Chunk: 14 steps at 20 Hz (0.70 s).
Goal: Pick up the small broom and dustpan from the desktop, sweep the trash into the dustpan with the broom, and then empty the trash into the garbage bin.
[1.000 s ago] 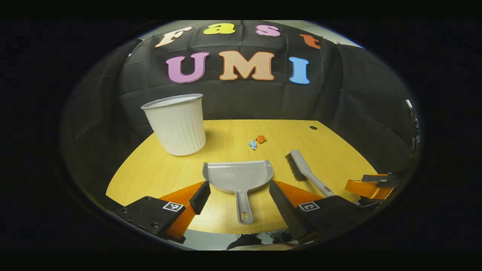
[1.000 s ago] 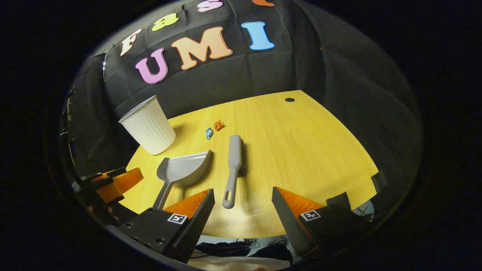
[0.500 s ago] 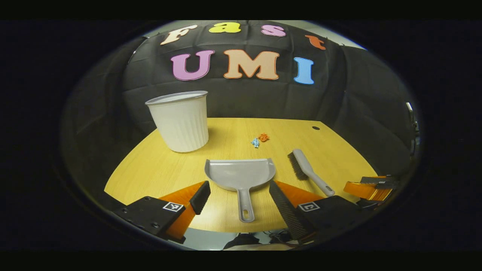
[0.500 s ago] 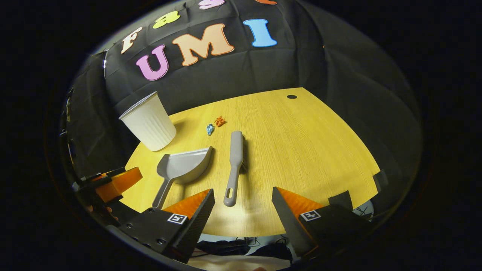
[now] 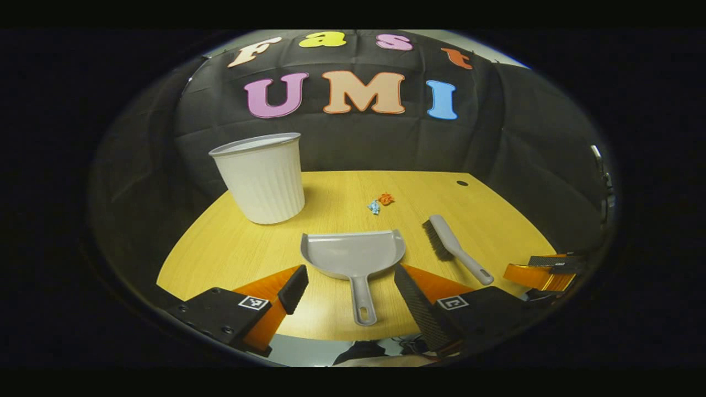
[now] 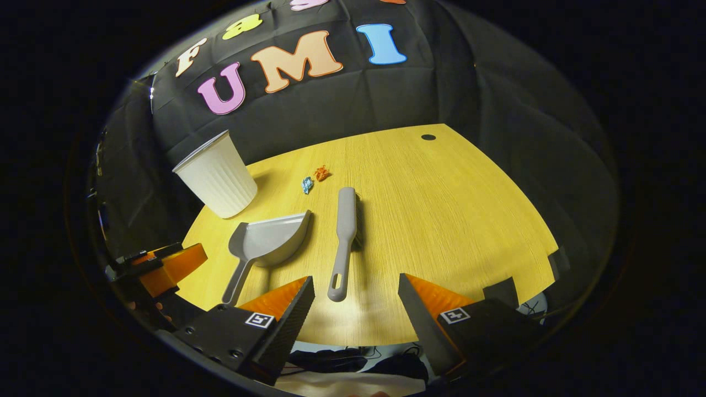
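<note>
A grey dustpan (image 5: pixel 353 255) lies on the wooden desktop (image 5: pixel 231 248), handle toward me, between the fingers of my open left gripper (image 5: pixel 351 281), which hovers above the near edge. Right of it lies the grey small broom (image 5: pixel 453 249). In the right gripper view the broom (image 6: pixel 345 231) lies lengthwise with its handle end near my open right gripper (image 6: pixel 356 298); the dustpan (image 6: pixel 265 245) sits to its left. Two trash scraps, blue (image 5: pixel 374 207) and orange (image 5: pixel 386 198), lie beyond the dustpan. A white ribbed garbage bin (image 5: pixel 260 177) stands at the back left.
The other gripper (image 5: pixel 543 273) shows at the right edge of the left gripper view, and at the left edge (image 6: pixel 160 267) of the right gripper view. A small dark hole (image 6: pixel 428 137) marks the desk's far right. Black cloth walls close the back.
Both grippers shifted slightly; the dustpan and broom sit a little higher in the views. Nothing was grasped, and both grippers stay open.
</note>
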Motion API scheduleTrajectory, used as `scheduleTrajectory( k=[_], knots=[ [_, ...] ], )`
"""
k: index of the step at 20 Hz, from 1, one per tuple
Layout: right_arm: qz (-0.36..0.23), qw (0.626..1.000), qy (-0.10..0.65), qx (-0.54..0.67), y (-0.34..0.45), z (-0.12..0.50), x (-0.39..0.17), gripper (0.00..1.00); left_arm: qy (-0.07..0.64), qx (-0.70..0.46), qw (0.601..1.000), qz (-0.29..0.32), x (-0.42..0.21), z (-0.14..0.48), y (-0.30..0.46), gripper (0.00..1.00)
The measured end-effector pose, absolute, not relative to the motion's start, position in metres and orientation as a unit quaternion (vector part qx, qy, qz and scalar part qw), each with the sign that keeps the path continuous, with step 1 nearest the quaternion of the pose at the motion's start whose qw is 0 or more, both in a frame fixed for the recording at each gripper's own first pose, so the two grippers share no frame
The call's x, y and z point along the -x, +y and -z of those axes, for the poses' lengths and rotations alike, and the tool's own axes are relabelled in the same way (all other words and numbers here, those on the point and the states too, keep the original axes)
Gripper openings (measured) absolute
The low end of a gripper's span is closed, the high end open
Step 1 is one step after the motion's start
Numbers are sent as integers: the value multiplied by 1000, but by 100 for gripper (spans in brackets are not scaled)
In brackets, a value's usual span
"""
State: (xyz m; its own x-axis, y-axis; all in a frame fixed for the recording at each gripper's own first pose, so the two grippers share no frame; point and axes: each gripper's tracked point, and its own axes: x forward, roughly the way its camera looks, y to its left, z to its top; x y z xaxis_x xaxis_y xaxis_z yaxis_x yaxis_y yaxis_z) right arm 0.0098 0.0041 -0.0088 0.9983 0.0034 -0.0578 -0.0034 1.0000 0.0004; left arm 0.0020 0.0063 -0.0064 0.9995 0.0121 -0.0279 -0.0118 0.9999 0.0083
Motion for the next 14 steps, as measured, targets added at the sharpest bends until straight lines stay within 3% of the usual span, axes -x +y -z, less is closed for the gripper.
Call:
scheduleTrajectory(
  k=[14],
  knots=[
    [-12,999,42,-8,5,13,-17,92,32,18,999,-38,5,20,20,95]
  ],
)
